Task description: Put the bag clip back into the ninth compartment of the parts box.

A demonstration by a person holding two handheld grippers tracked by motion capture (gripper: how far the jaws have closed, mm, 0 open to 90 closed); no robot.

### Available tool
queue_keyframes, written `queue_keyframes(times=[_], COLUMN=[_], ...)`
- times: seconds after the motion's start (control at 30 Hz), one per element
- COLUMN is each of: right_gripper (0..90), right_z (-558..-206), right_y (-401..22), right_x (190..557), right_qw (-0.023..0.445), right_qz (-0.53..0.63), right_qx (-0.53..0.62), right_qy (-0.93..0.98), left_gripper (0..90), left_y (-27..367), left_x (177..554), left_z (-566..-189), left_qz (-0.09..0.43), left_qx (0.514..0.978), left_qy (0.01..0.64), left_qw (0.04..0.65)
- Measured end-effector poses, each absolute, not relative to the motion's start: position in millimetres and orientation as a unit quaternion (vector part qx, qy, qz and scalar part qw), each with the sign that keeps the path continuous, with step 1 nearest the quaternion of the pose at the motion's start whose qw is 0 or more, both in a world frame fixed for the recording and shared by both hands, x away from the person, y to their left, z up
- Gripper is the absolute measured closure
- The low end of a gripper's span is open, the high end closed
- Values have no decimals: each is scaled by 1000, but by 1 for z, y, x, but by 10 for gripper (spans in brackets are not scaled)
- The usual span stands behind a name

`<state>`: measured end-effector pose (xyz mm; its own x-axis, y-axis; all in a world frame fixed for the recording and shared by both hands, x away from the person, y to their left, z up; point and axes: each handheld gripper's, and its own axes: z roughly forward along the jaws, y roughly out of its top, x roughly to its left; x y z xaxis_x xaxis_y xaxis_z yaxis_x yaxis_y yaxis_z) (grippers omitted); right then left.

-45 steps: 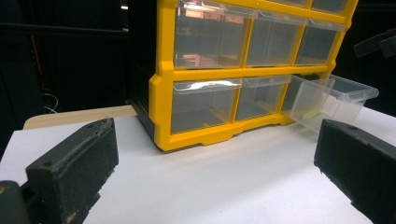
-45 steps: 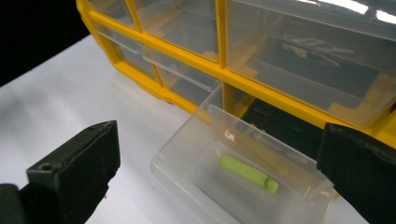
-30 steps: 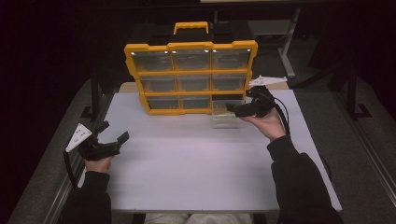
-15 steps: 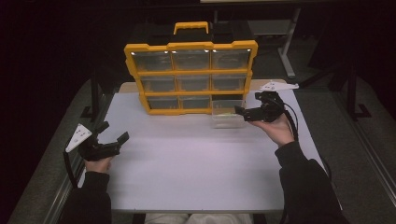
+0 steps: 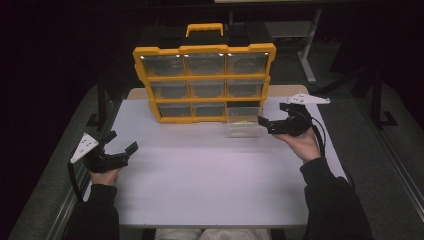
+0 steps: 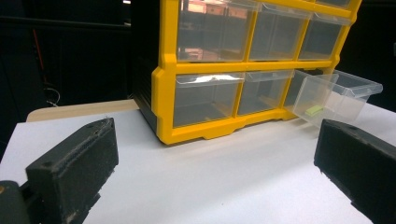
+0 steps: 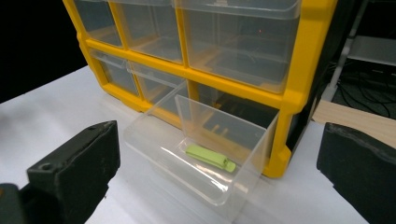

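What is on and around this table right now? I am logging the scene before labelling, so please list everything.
organiser cabinet: 1, yellow frame with clear drawers and a top handle, upright at the table's far edge
pulled-out drawer: 1, clear, bottom right slot, drawn forward onto the table
small flat piece: 1, light green, lying inside that drawer
table: 1, white top
left gripper: 1, black, open, near the left edge
right gripper: 1, black, open, just right of the drawer
hands: 2, dark sleeves, holding the grippers

White table top (image 5: 210, 185), grey floor (image 5: 390, 150) at its sides, dark room behind, metal leg (image 5: 306, 47)
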<state>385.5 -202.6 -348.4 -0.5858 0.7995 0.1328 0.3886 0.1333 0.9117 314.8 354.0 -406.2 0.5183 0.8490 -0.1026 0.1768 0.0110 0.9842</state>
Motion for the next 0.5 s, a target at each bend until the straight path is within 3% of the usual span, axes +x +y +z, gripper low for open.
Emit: queue_keyframes(times=[0.5], right_gripper=[0], right_z=[-357], right_y=[-210], right_x=[367], right_qw=[211], right_qz=[532], right_qx=[401], right_qy=[715], left_gripper=[0], left_y=[354], left_x=[314], left_z=[-405], left_qz=[288], left_qx=[642], left_qy=[397], left_qw=[590])
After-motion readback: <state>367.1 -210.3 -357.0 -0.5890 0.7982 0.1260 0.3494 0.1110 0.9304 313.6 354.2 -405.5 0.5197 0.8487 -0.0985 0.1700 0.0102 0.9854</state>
